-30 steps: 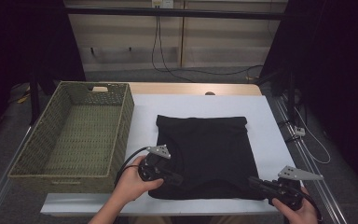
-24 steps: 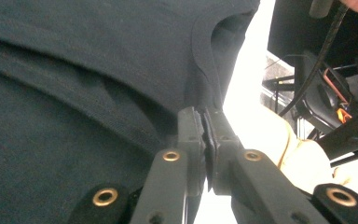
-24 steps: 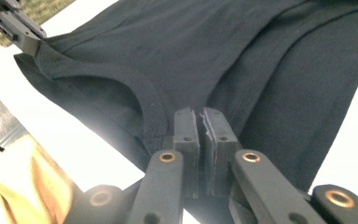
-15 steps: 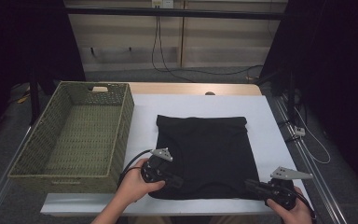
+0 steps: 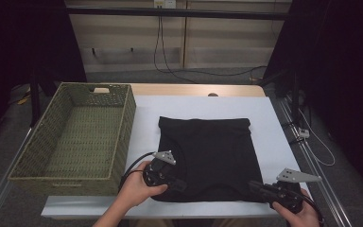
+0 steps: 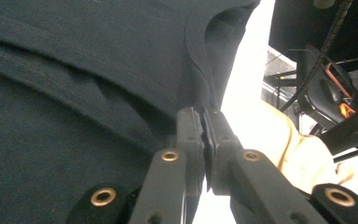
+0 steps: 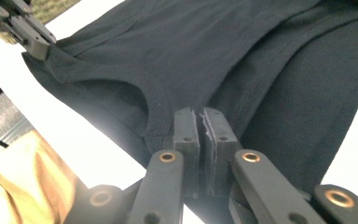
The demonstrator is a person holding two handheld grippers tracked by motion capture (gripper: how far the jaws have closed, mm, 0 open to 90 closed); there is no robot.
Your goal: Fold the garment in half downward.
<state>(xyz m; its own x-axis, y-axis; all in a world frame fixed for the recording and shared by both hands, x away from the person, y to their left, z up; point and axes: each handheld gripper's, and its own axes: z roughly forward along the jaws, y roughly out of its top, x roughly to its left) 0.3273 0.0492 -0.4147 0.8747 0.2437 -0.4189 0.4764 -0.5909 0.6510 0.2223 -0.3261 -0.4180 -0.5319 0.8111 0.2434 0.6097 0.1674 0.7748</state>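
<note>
My left gripper point(image 5: 178, 185) has its jaws pressed together on the near left corner of the black shirt point(image 5: 208, 156), just beside the neckline – in the left gripper view a thin fold of cloth is pinched between the pads point(image 6: 192, 140). My right gripper point(image 5: 256, 186) is clamped the same way on the near right corner, and in the right gripper view the hem sits caught between its pads point(image 7: 189, 135), with the collar curve just to one side. The shirt lies flat and partly folded on the white table point(image 5: 274, 142), its far edge straight, its near edge at the table's front. The woven basket point(image 5: 75, 137) stands to the left, touching nothing of the cloth.

I judge this to be the grasp before a fold – both near corners are taken, nothing is lifted yet. Next I'd raise both hands together, keep the edge taut between them, and carry it over toward the far edge, level, so the cloth doesn't skew or slip from either grip
</note>
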